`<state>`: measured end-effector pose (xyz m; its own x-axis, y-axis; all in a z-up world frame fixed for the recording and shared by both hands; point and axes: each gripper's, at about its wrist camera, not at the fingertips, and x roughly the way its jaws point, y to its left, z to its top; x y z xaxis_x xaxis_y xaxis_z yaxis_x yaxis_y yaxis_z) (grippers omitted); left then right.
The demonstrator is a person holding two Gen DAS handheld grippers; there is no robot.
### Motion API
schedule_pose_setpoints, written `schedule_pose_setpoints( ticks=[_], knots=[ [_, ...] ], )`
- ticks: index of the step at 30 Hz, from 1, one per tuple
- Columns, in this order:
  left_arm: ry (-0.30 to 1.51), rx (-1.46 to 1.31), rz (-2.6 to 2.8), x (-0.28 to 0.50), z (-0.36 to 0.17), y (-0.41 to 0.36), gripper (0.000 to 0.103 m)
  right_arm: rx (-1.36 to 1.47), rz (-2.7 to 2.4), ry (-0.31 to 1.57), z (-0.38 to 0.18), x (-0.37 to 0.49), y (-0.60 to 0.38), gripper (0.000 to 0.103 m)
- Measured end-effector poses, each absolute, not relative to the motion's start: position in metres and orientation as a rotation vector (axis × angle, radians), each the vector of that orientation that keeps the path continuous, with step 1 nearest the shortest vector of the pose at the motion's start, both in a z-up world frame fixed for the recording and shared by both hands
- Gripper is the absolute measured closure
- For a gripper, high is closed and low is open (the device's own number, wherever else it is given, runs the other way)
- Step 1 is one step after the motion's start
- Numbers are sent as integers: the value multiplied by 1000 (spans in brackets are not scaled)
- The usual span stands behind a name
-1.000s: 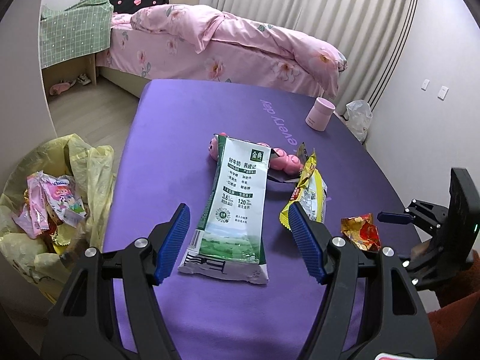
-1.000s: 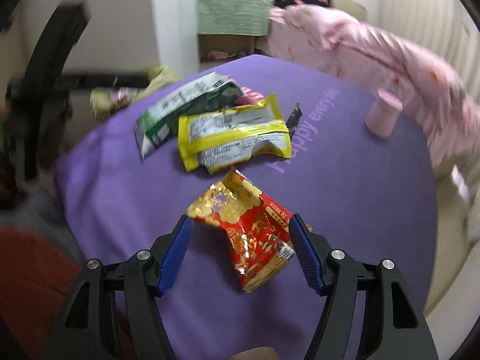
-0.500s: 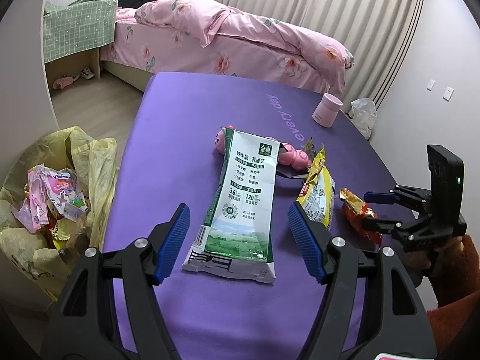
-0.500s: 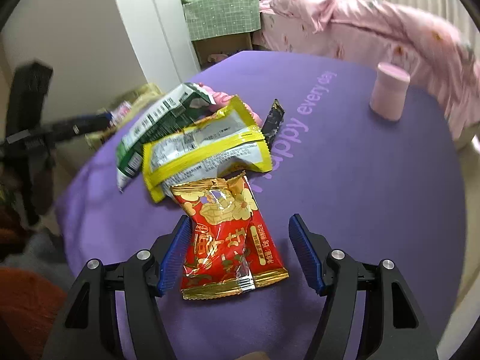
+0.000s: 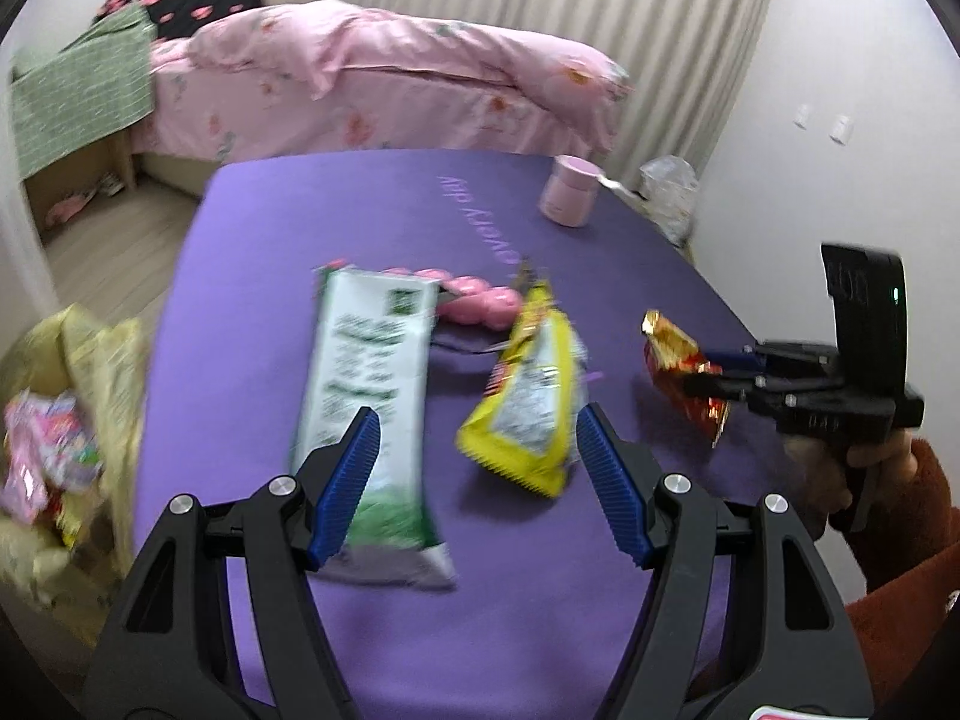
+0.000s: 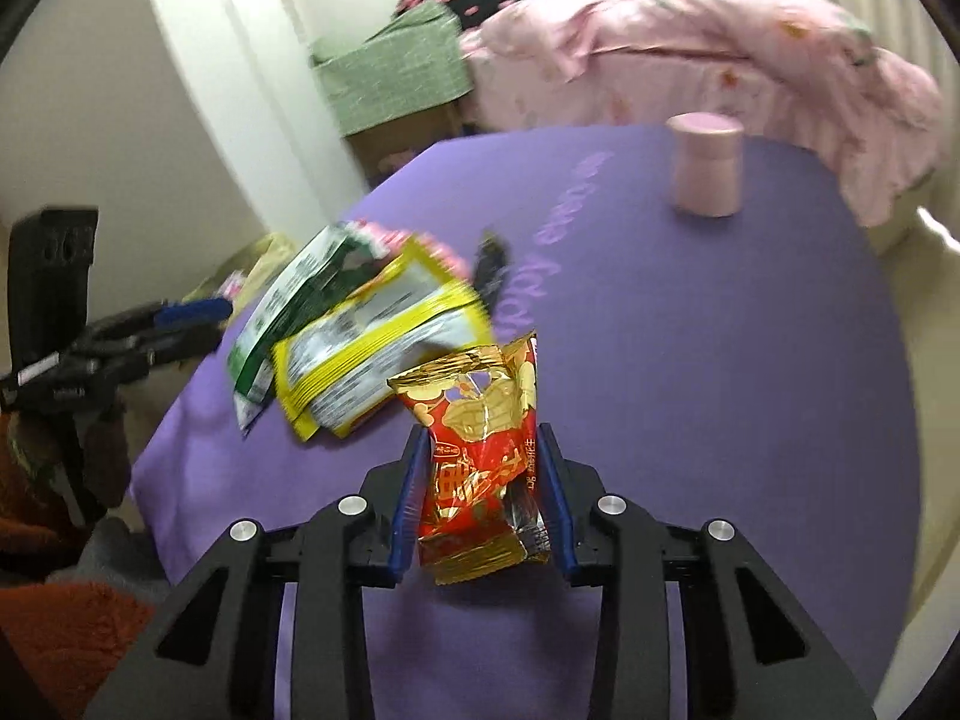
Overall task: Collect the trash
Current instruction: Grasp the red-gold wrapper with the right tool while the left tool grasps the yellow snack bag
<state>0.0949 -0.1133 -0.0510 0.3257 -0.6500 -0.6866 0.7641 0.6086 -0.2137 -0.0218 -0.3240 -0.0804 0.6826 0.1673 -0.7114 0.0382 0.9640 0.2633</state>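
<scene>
My right gripper (image 6: pixel 480 465) is closing on a red and gold snack packet (image 6: pixel 480 450), whose crumpled sides touch both blue pads. In the left wrist view the red packet (image 5: pixel 678 360) hangs just above the purple table (image 5: pixel 360 210) in that gripper (image 5: pixel 720 369). My left gripper (image 5: pixel 478 420) is open and holds nothing. It hovers over a yellow packet (image 5: pixel 534 408) and the lower end of a green and white milk pouch (image 5: pixel 366 372). A pink wrapper (image 5: pixel 474 300) and a dark wrapper (image 5: pixel 462 345) lie behind them.
A yellow trash bag (image 5: pixel 54 450) with several wrappers in it stands on the floor left of the table. A pink cup (image 5: pixel 567 198) stands at the table's far right. A pink bed (image 5: pixel 390 78) lies beyond. An orange sleeve (image 5: pixel 900 570) is at the right.
The right gripper's jaws have come in from wide open onto the red packet and lifted it. The left gripper has slid right, from around the milk pouch towards the yellow packet.
</scene>
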Motion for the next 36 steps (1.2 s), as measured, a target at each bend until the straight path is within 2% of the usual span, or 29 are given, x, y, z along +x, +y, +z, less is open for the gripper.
schedule_pose_setpoints(
  ticks=[9, 14, 20, 27, 36],
  knots=[
    [773, 346, -989, 91, -63, -181, 38, 300, -130, 734, -65, -53, -358, 70],
    [824, 424, -958, 97, -82, -203, 39, 341, -159, 730, -70, -56, -368, 70],
    [817, 485, -946, 90, -91, -209, 60, 353, -158, 737, -75, -55, -367, 69],
    [775, 354, -975, 91, -58, -175, 61, 347, -149, 710, -65, -54, -363, 69],
    [649, 97, -814, 121, 5, -80, 61, 277, -87, 653, -31, -35, -338, 69]
  ],
)
